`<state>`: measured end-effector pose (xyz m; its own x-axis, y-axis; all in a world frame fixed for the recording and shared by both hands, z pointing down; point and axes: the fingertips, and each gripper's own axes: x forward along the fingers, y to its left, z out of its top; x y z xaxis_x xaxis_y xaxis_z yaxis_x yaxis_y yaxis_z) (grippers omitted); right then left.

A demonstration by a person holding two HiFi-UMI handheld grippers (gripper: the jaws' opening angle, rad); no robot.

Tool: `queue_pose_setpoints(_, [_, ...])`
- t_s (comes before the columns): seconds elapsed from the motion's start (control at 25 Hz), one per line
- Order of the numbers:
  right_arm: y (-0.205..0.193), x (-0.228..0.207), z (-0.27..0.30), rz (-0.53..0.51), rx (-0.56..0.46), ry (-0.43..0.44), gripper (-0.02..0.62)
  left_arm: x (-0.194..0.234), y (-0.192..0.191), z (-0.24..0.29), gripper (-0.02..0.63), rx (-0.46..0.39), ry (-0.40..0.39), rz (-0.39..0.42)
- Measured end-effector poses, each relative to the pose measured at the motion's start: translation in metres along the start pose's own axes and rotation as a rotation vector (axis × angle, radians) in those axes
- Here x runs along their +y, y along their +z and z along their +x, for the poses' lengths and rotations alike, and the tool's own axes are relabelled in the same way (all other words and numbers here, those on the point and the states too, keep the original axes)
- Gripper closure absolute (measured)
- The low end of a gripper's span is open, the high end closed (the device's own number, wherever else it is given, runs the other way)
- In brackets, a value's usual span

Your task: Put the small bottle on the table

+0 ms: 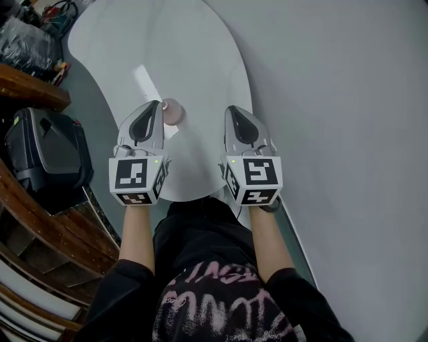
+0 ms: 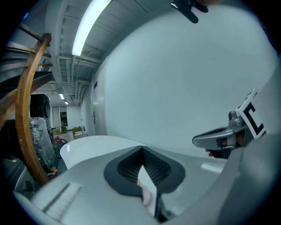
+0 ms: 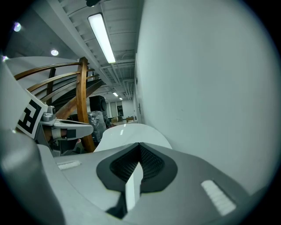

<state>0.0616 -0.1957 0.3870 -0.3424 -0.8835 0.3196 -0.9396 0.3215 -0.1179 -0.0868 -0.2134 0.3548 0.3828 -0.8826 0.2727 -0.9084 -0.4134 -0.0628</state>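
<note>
The small bottle point(image 1: 144, 81) lies on its side on the white table point(image 1: 194, 53), its white body pointing away and its pinkish cap point(image 1: 173, 111) towards me. My left gripper point(image 1: 159, 104) is held with its tip beside the cap and its jaws shut, nothing between them. In the left gripper view the jaws point(image 2: 142, 148) meet at the tip; a pink and white sliver point(image 2: 146, 193) shows through the slit below. My right gripper point(image 1: 231, 109) is held to the right, also shut and empty point(image 3: 139, 145).
A black case point(image 1: 47, 150) stands on the floor at the left, beside curved wooden rails point(image 1: 33, 87). A plain grey wall point(image 1: 348, 100) runs along the table's right side. Cables lie at the far left point(image 1: 53, 13).
</note>
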Motion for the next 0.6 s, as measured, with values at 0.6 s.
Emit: queue_pose_setpoints(0.6, [0.026, 0.028, -0.017, -0.025, -0.072, 0.026, 0.586, 0.007, 0.025, -0.033, 0.605, -0.052, 0.024, 0.030])
